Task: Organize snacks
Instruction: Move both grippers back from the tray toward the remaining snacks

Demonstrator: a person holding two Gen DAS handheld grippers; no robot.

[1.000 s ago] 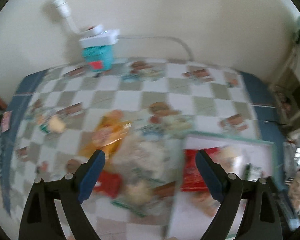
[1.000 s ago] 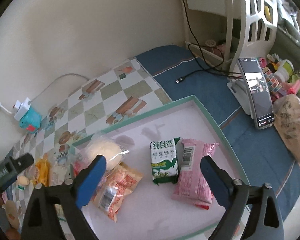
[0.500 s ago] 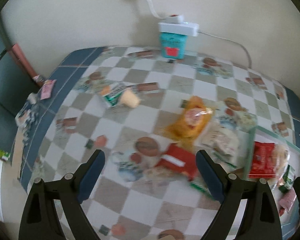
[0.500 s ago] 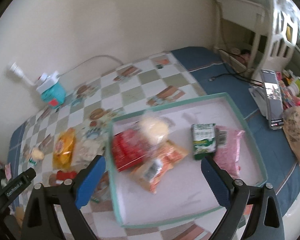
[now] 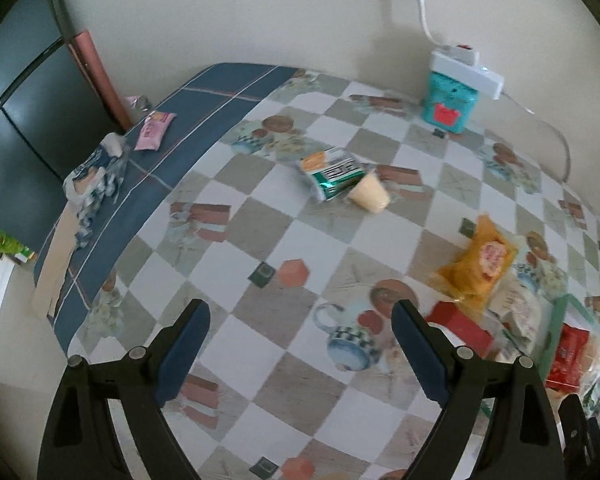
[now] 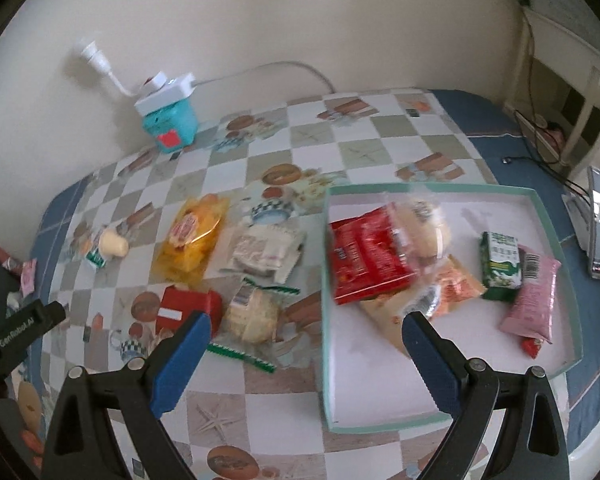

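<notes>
Your left tool [image 5: 300, 344] stood wide open, holding nothing, over the checked worktop [image 5: 236, 256]. Your right tool [image 6: 304, 344] gaped equally wide, also empty, between the loose snacks and the green-rimmed tray [image 6: 572, 280]. The tray held a red packet [image 6: 368, 256], a green carton [image 6: 500, 264] and a pink packet [image 6: 532, 304]; their print was too blurred to read. Beside the tray lay a yellow packet [image 6: 190, 240]. The casing at the right view's left edge [image 6: 20, 328] read "Gen Robot.AI".
</notes>
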